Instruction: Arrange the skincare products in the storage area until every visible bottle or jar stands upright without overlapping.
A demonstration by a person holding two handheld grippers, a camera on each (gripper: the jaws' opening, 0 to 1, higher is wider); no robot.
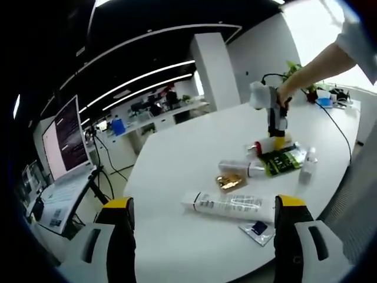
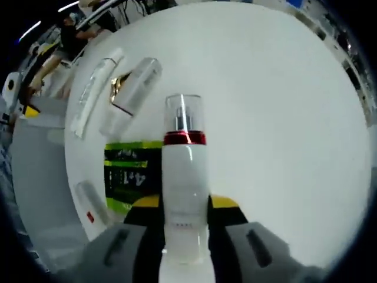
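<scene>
The round white table carries everything. The green-and-black printed box marks the cluster: a long white tube lies flat near it. The right gripper is clamped on a white pump bottle with red collar and clear cap beside the box; released tilted, it would likely topple. The left gripper hangs wide apart, empty. No container's contents show.

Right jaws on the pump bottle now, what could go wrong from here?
1. The right gripper grips the pump bottle low on its body, so the tall bottle may tip when released.
2. The green packet lies right beside it; setting the bottle down there could leave them overlapping.
3. The left gripper hovers near the long white tube and could nudge it.
</scene>
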